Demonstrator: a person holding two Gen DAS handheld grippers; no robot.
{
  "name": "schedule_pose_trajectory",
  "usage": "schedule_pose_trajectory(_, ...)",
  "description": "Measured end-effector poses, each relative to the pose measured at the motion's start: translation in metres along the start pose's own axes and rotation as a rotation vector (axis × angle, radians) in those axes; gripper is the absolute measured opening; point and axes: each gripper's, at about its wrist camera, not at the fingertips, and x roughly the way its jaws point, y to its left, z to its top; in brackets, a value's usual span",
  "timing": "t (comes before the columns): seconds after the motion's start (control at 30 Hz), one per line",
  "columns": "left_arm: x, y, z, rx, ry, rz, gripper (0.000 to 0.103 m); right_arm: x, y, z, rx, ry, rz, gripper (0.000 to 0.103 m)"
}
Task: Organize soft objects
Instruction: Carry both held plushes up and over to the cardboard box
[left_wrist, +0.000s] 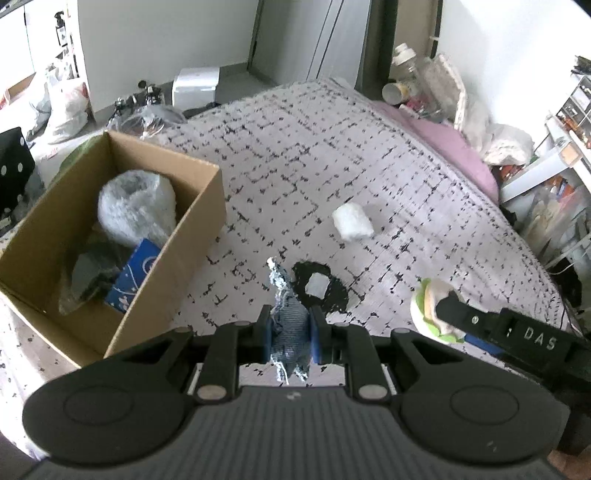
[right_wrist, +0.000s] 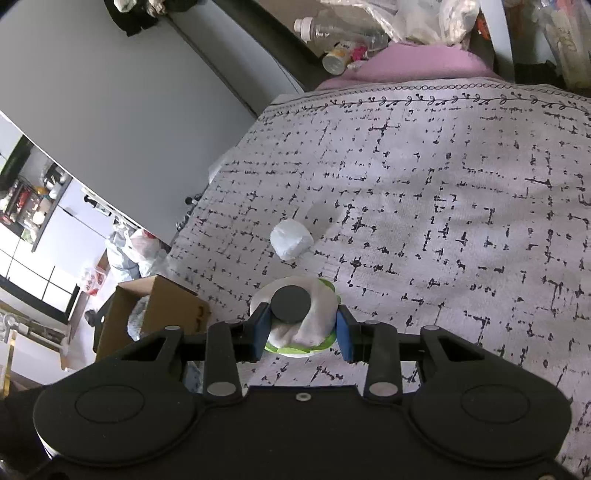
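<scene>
Our left fingers (left_wrist: 266, 334) pinch a frayed denim scrap (left_wrist: 289, 325) above the bedspread (left_wrist: 332, 155), beside the cardboard box (left_wrist: 199, 221); our right gripper (right_wrist: 301, 332) squeezes a white-and-green soft toy (right_wrist: 306, 325), with a white foam lump (right_wrist: 291, 239) lying just beyond

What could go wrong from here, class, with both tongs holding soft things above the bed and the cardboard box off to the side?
1. The left tongs pinch only part of the frayed denim scrap; loose threads hang below, so it may slip or snag on the cardboard box rim.
2. The right tongs squeeze a rounded white and green soft toy; it could squirt out.
3. The box already looks fairly full.
</scene>
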Motion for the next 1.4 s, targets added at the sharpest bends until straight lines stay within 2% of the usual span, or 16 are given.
schedule_pose_trajectory(0.2, -0.013, 0.005, 0.003, -0.002, -0.022, -0.004, 0.019, -0.016, 0.009, -0.011, 0.031, -0.042, 0.028, 0.037)
schedule_pose_trajectory(0.33, -0.021, 0.011, 0.005, -0.009, -0.032, 0.005, 0.019, -0.025, 0.023, -0.019, 0.000, -0.083, 0.033, 0.037)
schedule_pose_trajectory(0.73, -0.051, 0.035, 0.009, -0.034, -0.081, 0.004, 0.019, -0.037, 0.051, -0.036, -0.030, -0.136, 0.057, 0.037)
schedule_pose_trajectory(1.1, -0.064, 0.062, 0.014, -0.055, -0.110, 0.013, 0.019, -0.043, 0.069, -0.053, -0.015, -0.162, 0.075, 0.037)
schedule_pose_trajectory(1.4, -0.063, 0.084, 0.020, -0.056, -0.110, 0.022, 0.019, -0.039, 0.088, -0.057, -0.079, -0.174, 0.101, 0.037)
